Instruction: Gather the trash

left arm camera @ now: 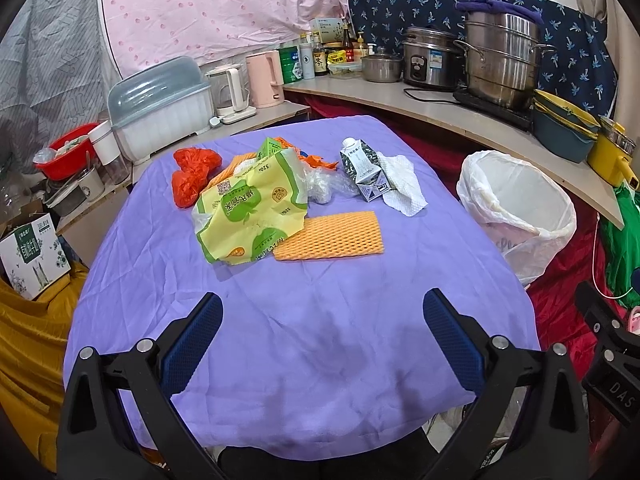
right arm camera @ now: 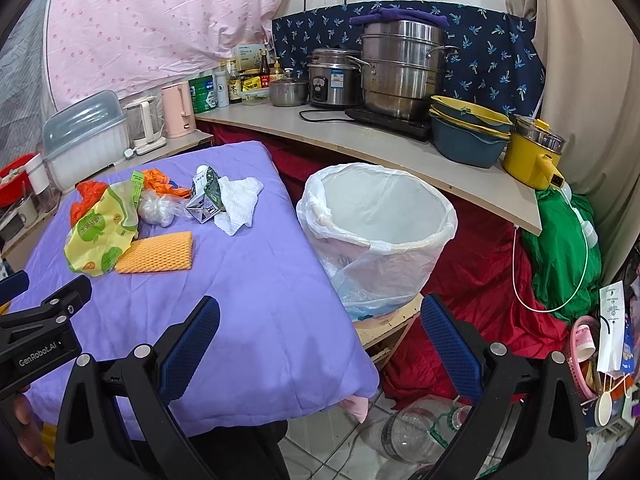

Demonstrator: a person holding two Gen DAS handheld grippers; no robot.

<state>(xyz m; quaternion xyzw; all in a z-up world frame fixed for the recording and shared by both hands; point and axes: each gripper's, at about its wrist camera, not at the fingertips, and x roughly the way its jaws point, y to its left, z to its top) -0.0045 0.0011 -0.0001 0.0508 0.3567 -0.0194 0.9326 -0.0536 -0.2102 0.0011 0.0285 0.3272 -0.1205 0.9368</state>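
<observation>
Purple cloth (left arm camera: 280, 360) covers the table, and the trash lies in a heap on its far half: a yellow-green bag (left arm camera: 248, 220), an orange foam net (left arm camera: 330, 236), a carton (left arm camera: 362, 170), a tissue (left arm camera: 402, 182) and a red bag (left arm camera: 192, 172). Nothing seems collected yet; the lined bin (right arm camera: 376, 232) stands to the right of the table. The left gripper (left arm camera: 322, 334) and the right gripper (right arm camera: 320, 338) are both spread wide and hold nothing, well short of the heap. The next move probably calls for reaching forward to the foam net, the nearest piece.

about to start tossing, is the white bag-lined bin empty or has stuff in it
Looks empty: the white bag-lined bin shows only bare liner inside; its very bottom is hidden.
</observation>
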